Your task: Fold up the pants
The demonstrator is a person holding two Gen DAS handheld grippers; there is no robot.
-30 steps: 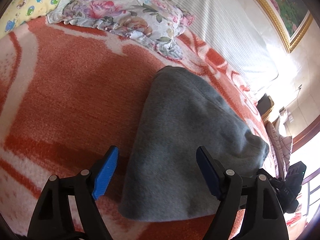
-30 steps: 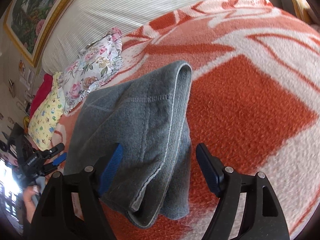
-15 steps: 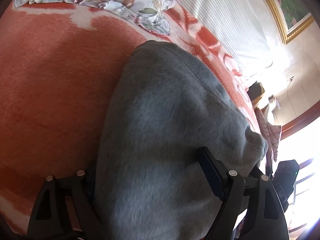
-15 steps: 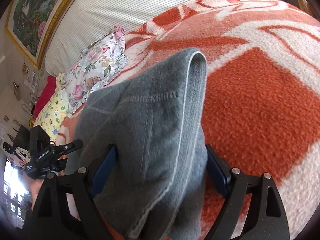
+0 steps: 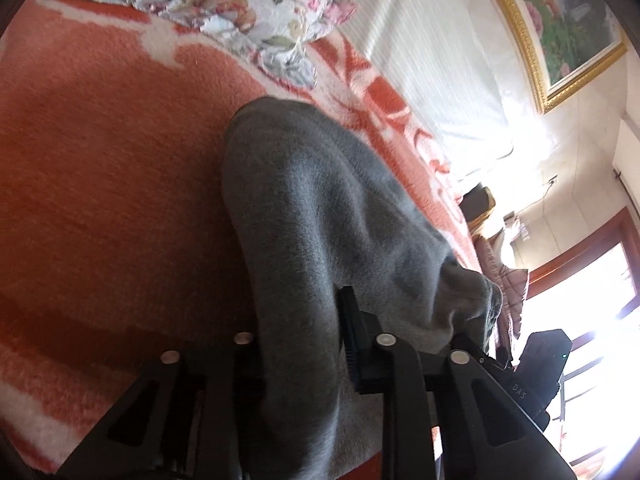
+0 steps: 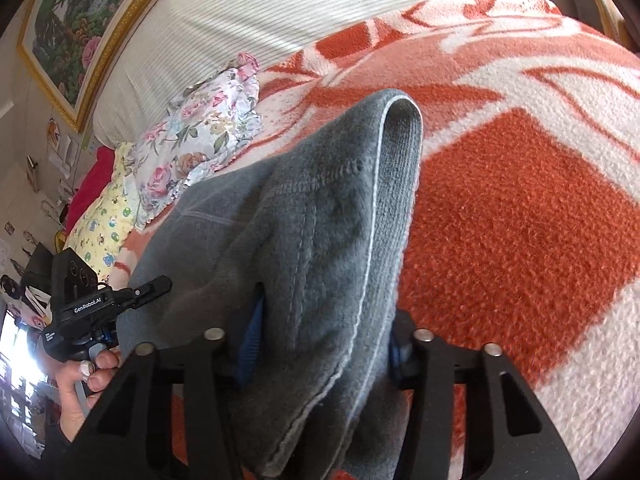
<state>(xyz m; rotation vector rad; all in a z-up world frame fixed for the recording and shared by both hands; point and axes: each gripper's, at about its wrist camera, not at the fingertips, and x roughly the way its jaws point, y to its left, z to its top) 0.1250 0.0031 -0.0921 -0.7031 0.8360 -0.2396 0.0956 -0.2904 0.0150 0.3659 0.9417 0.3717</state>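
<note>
Grey fleece pants [image 5: 320,208] lie folded on the orange and white blanket [image 5: 100,180]. My left gripper [image 5: 300,320] is closing, and a bunched fold of the pants fills the gap between its fingers, hiding the left pad. In the right wrist view the pants [image 6: 312,208] show their ribbed waistband [image 6: 400,152] standing up as a loop. My right gripper [image 6: 324,328] is closing too, its blue pads pressed against both sides of the waistband end. A hand [image 6: 80,380] holds the left gripper's body at the far left.
A floral pillow [image 5: 240,12] and a yellow printed pillow [image 6: 108,216] lie at the head of the bed. Behind them is a white striped headboard [image 5: 420,60] with a gold-framed painting [image 5: 560,20] above. Blanket [image 6: 520,220] spreads to the right of the pants.
Both grippers went from wide open in front of the pants to straddling them, then closed on the fabric. The left gripper moved forward and tilted down over the fold.
</note>
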